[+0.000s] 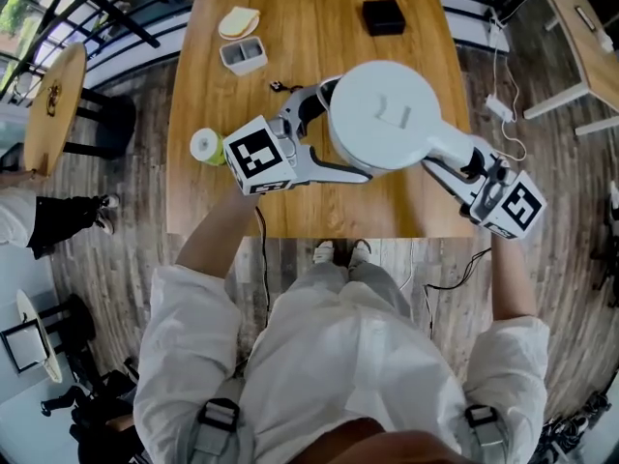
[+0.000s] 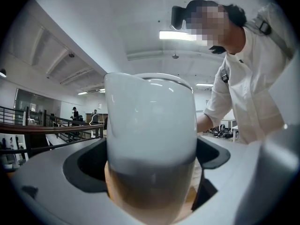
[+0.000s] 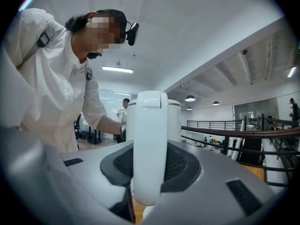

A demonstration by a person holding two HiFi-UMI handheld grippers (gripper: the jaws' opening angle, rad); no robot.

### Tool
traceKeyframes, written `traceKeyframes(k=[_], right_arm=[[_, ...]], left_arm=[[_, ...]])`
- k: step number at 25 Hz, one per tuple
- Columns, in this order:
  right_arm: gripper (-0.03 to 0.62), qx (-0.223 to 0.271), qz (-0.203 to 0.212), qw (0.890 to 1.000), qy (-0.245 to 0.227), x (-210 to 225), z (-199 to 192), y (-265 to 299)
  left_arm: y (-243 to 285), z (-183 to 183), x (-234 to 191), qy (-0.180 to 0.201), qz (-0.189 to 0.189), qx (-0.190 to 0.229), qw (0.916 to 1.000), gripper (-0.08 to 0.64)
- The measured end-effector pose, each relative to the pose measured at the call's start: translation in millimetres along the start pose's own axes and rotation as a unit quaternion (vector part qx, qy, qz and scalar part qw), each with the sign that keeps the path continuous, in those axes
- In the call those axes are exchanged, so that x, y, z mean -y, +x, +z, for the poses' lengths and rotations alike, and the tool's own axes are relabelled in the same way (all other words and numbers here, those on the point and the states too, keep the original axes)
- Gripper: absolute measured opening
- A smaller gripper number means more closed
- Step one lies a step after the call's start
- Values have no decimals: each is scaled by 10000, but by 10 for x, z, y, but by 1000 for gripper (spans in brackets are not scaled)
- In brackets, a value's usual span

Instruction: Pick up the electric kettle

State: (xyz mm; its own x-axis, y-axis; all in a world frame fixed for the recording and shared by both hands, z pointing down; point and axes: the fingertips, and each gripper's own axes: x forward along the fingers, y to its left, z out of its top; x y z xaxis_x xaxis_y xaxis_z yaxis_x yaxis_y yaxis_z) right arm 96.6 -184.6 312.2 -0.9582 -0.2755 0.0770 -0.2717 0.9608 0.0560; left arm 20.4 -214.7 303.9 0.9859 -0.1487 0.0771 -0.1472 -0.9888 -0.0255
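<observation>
The white electric kettle hangs above the wooden table, seen from over its round lid. My left gripper is shut on the kettle's body from the left, one jaw on each side. In the left gripper view the kettle wall fills the gap between the left gripper's dark pads. My right gripper is shut on the kettle's handle from the right. In the right gripper view the upright white handle sits between the right gripper's pads, with the kettle body behind it.
On the table lie a small white container, a pale flat item, a black box, a green-and-white roll and a small black plug. A second table stands at the right, and a white cable lies on the floor.
</observation>
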Motion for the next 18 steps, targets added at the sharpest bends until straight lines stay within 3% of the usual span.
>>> traceKeyframes(k=[7,18], right_arm=[[109,-39,122,9998,-122,-119,291,-27],[109,-3,231,9997,-71,-267,336,145]], left_arm=[[-83,266,143,55,137,62,9999,583],[-308,270,218,2,208,30,9998,583]])
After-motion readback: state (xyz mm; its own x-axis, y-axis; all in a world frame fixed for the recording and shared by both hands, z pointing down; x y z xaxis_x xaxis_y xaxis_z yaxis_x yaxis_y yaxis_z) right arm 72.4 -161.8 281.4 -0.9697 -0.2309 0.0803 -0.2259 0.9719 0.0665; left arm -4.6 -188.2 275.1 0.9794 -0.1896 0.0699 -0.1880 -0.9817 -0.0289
